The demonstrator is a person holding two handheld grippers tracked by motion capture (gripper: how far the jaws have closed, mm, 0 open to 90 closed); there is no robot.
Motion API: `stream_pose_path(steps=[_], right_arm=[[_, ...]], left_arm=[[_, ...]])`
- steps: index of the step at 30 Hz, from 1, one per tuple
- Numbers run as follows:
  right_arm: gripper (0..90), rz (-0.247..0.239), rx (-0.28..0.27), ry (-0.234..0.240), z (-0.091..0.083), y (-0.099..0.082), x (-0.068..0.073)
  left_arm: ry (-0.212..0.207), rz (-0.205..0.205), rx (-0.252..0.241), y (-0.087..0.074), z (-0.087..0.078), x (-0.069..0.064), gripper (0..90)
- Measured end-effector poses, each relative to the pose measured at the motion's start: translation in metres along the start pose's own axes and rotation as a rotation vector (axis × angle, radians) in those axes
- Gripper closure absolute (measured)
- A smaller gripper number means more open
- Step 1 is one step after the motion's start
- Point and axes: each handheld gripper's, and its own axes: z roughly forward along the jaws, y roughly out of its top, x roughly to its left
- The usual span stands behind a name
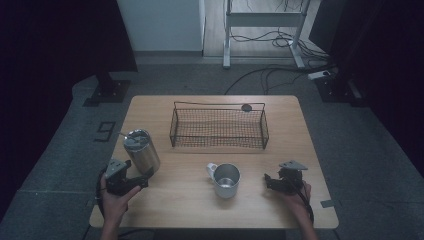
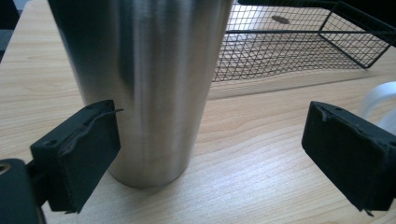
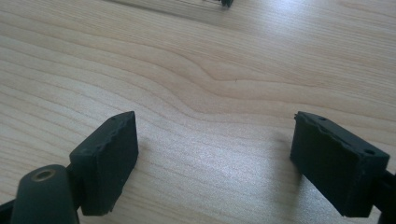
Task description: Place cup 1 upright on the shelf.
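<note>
A tall steel tumbler (image 1: 141, 151) with a lid stands at the table's left side. My left gripper (image 1: 141, 176) sits just in front of it, held by a hand. In the left gripper view the tumbler (image 2: 149, 84) rises between the jaws of the left gripper (image 2: 210, 154), close against the left pad (image 2: 81, 154), while the right pad (image 2: 350, 158) stands well clear of it. My right gripper (image 1: 269, 182) rests low at the table's right front, held in the other hand. In its own view the right gripper (image 3: 215, 158) is open over bare wood.
A metal mug (image 1: 227, 180) with a white handle (image 2: 378, 100) stands at the front middle, between the grippers. A black wire basket (image 1: 220, 146) lies across the back of the wooden table (image 1: 190, 200), with a small dark disc (image 1: 246, 107) behind it.
</note>
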Motion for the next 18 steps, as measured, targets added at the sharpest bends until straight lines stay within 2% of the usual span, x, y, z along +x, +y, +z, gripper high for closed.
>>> stream_pose_path(steps=[9, 18], right_arm=[[14.7, 0.001, 0.000, -0.001, 0.000, 0.000, 0.000], [14.7, 0.001, 0.000, -0.001, 0.000, 0.000, 0.000]], left_arm=[[0.029, -0.018, 0.006, 0.000, 0.006, 0.011, 3.2], [0.046, 0.001, 0.019, 0.004, 0.012, 0.018, 1.6]])
